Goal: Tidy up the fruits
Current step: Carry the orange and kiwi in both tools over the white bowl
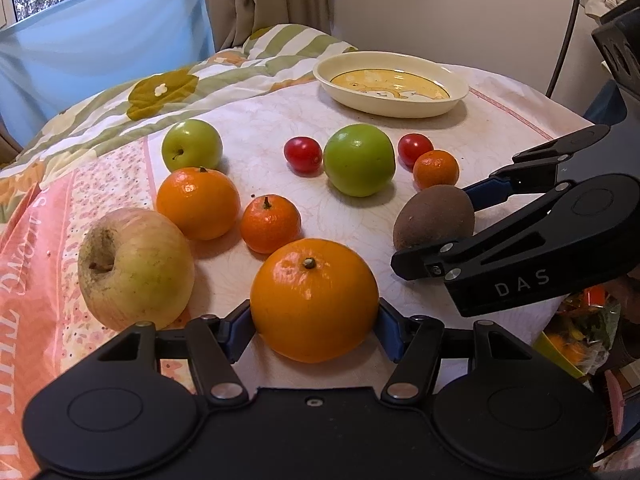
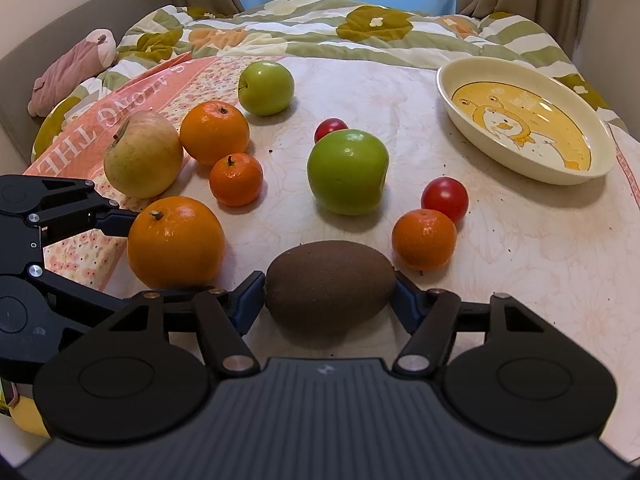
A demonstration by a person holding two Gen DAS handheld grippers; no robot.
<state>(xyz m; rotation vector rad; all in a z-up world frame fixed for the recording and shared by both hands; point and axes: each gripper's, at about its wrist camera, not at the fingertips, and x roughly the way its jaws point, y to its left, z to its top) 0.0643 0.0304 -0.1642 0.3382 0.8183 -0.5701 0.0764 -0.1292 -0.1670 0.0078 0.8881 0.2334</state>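
Observation:
My left gripper (image 1: 315, 320) is shut on a large orange (image 1: 314, 300), which rests on the cloth; it also shows in the right wrist view (image 2: 176, 242). My right gripper (image 2: 330, 294) is shut on a brown kiwi (image 2: 330, 280), seen from the left wrist as well (image 1: 434, 216). On the cloth lie two green apples (image 1: 359, 159) (image 1: 192, 145), a yellow-pink apple (image 1: 134, 266), an orange (image 1: 198, 203), two small mandarins (image 1: 270, 223) (image 1: 436, 169) and two red tomatoes (image 1: 303, 154) (image 1: 415, 149). An empty cream bowl (image 1: 456, 102) with a yellow cartoon stands at the back.
A flowered green-striped quilt (image 2: 320, 28) is bunched behind the cloth. A pink soft toy (image 2: 72, 72) lies at the far left. A pink printed cloth (image 1: 36, 240) covers the left side. A bag of items (image 1: 580, 332) sits off the right edge.

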